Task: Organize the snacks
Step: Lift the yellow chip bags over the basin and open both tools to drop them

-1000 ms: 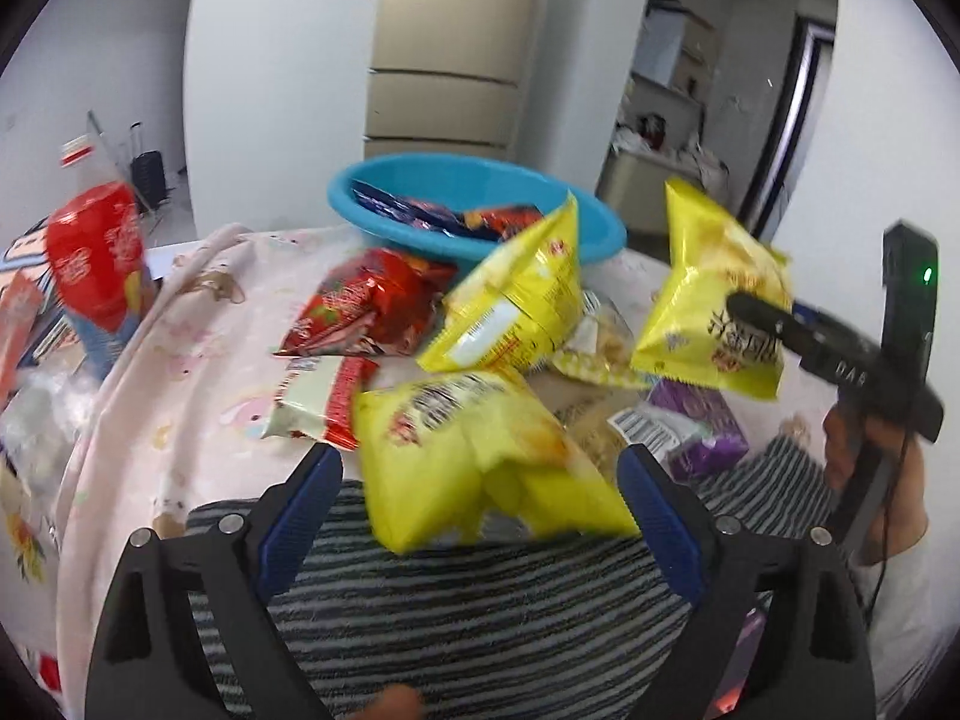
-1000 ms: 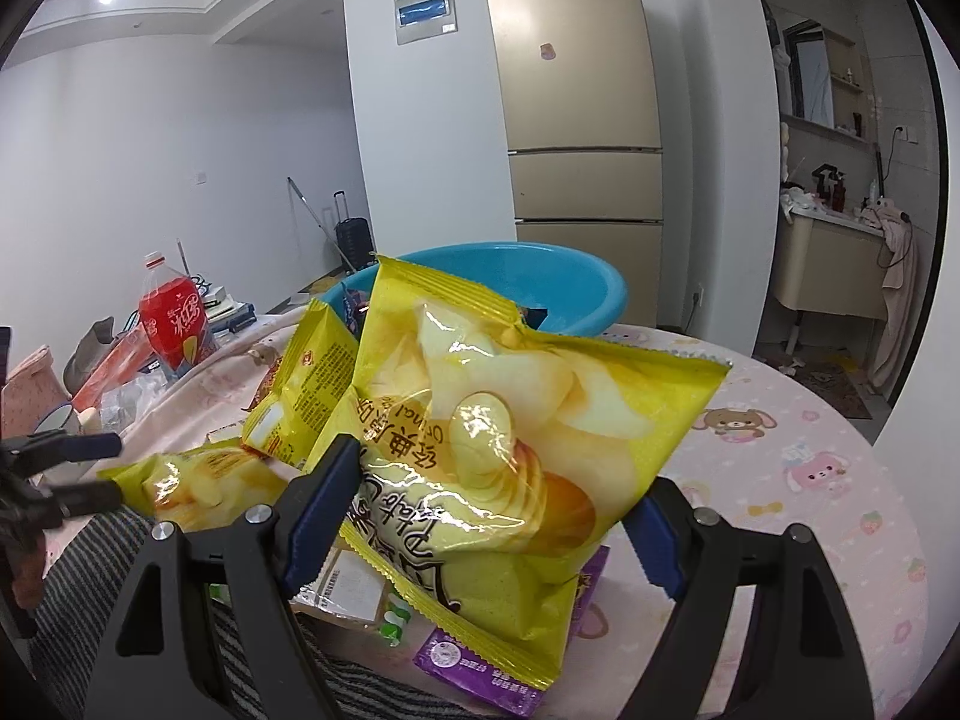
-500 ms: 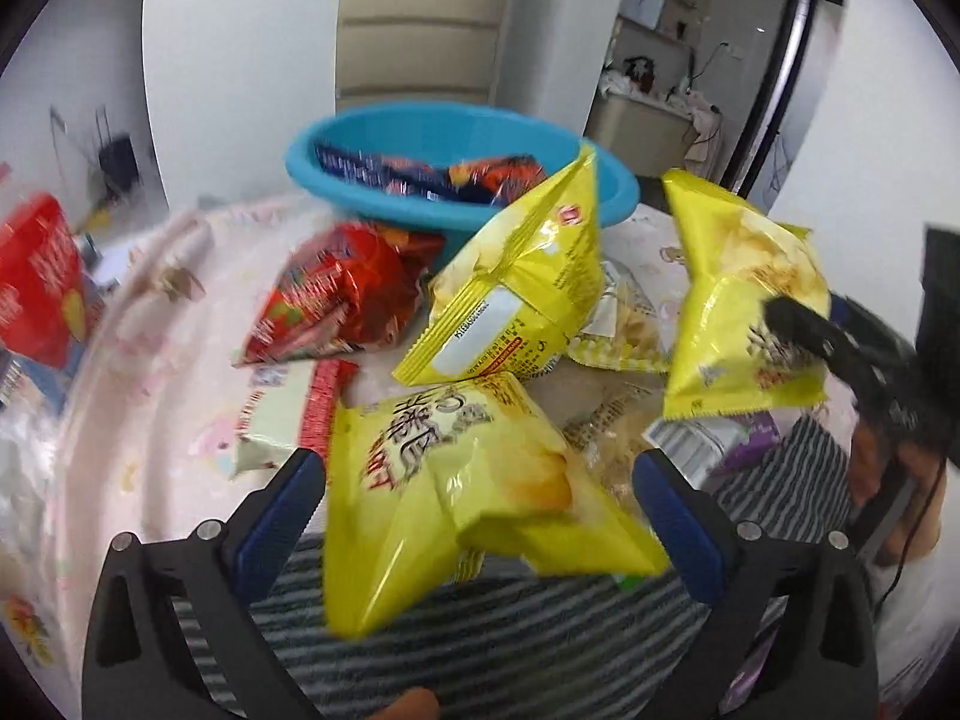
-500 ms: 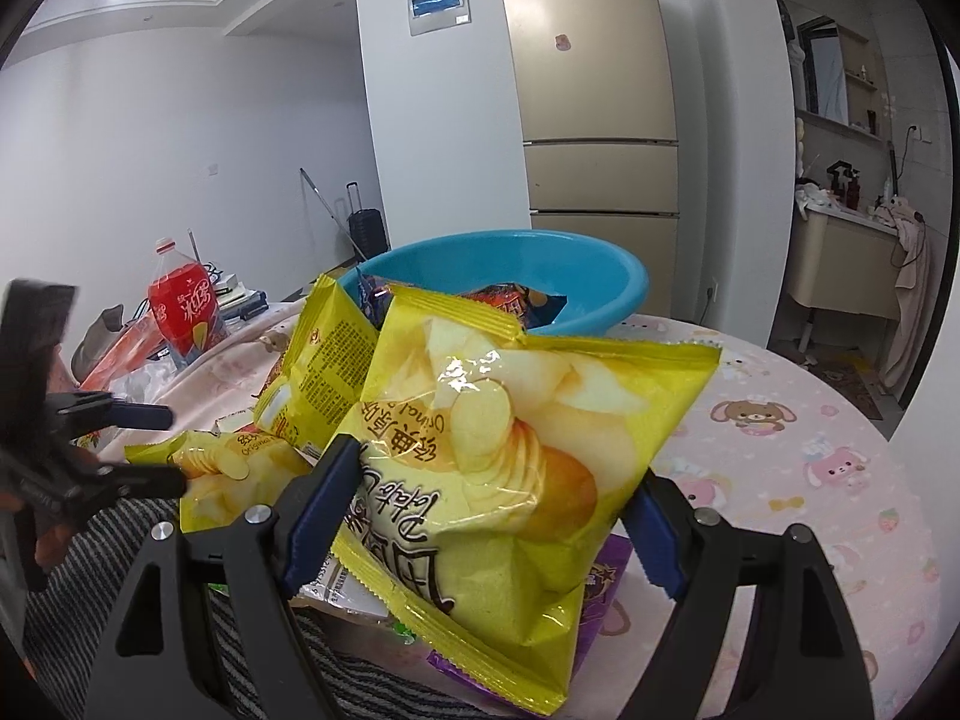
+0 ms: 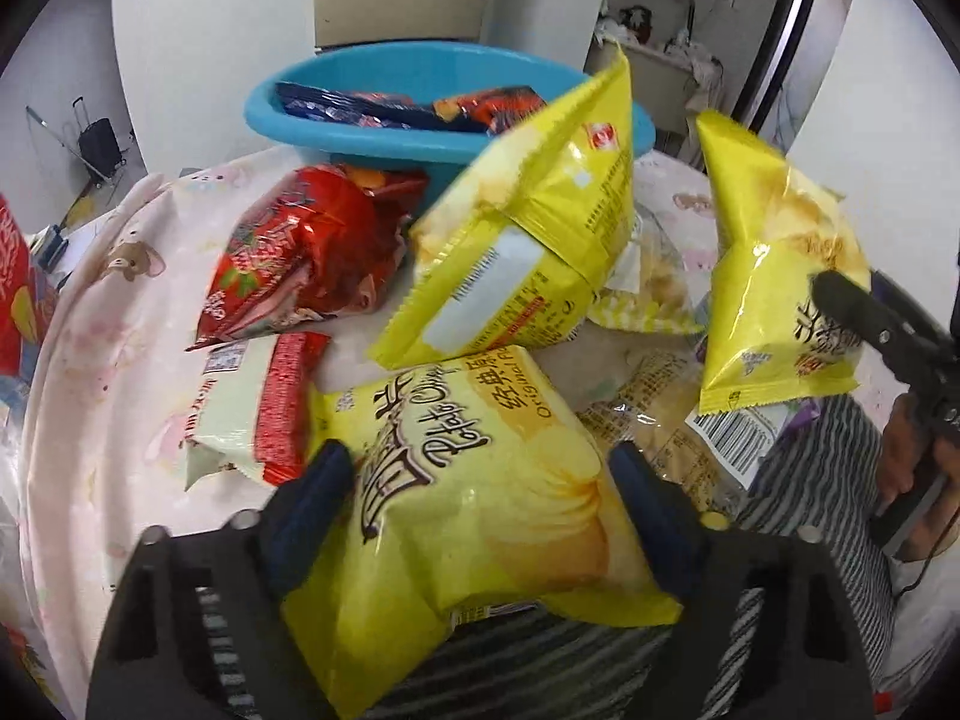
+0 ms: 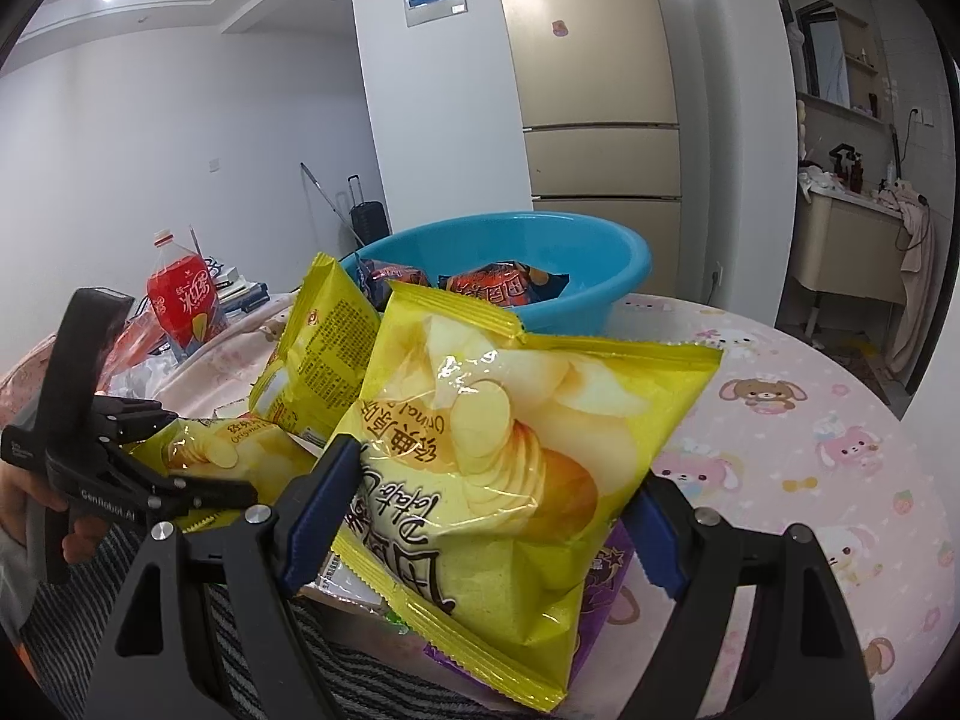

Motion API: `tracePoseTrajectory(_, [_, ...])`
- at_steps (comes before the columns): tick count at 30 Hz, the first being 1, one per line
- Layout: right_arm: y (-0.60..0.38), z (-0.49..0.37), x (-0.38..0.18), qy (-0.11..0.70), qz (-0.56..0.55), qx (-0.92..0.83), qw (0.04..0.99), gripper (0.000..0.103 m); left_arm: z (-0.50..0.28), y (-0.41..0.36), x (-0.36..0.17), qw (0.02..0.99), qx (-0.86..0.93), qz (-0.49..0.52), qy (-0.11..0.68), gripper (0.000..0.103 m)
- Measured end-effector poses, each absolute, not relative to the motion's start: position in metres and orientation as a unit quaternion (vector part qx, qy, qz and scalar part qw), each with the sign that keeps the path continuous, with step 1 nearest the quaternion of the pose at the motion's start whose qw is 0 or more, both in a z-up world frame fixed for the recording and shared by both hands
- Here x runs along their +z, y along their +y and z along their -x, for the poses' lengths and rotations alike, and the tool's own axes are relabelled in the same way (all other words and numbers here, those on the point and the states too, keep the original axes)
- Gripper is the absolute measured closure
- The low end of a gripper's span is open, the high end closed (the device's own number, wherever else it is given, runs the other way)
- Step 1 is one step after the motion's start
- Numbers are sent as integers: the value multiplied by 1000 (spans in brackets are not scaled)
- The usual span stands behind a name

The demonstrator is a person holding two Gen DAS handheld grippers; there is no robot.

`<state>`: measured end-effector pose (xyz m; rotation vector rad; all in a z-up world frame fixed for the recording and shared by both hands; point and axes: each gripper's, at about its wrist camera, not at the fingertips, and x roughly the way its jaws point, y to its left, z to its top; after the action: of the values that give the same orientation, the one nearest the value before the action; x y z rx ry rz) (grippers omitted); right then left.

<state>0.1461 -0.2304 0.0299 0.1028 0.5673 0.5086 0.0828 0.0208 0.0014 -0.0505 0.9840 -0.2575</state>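
Left wrist view: a yellow chip bag (image 5: 480,516) is held between the blue pads (image 5: 312,504) of the left gripper (image 5: 477,480). The jaws are pressed on both sides of the bag, and the bag is puffed out between them. It is held above a striped cloth (image 5: 798,468) at the near edge of the table (image 5: 102,372). Behind it, a red snack bag (image 5: 300,258), a white and red pack (image 5: 252,408) and another yellow bag (image 5: 528,240) are piled on the pink tablecloth. A blue bowl (image 5: 312,114) is seen at the back, with dark and orange packs inside.

On the right side of this view, a second yellow chip bag (image 5: 780,276) is held up by the right gripper (image 5: 840,300).

From the right wrist view, that second bag (image 6: 516,480) is clamped between the blue pads (image 6: 324,504) of the right gripper (image 6: 486,510), with the jaws closed on its sides. It is held in the air just in front of the blue bowl (image 6: 624,264). The left gripper (image 6: 198,480) is seen at the left, shut on its own bag (image 6: 228,450). A red drink bottle (image 6: 186,300) is stood far at the left.
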Motion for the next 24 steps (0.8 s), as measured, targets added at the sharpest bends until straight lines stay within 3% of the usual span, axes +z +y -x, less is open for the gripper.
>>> tracePoseTrajectory(3, [-230,-145,32,274,-50,248,928,22,-79,35,5,877,-125,58,460,30])
tracePoseTrajectory(8, [-236,-139,41,258,-51,245,933,22,-57,51,30,891,-130,89,425,31])
tracePoseTrajectory(17, [-250,-126,98,186,-33,235,953,22,-16,63,139,946,-116,108,282,33])
tracePoseTrajectory(24, [-248,-123,160,108,-19,230,967,22,-27,47,221,969,-133,90,189,33])
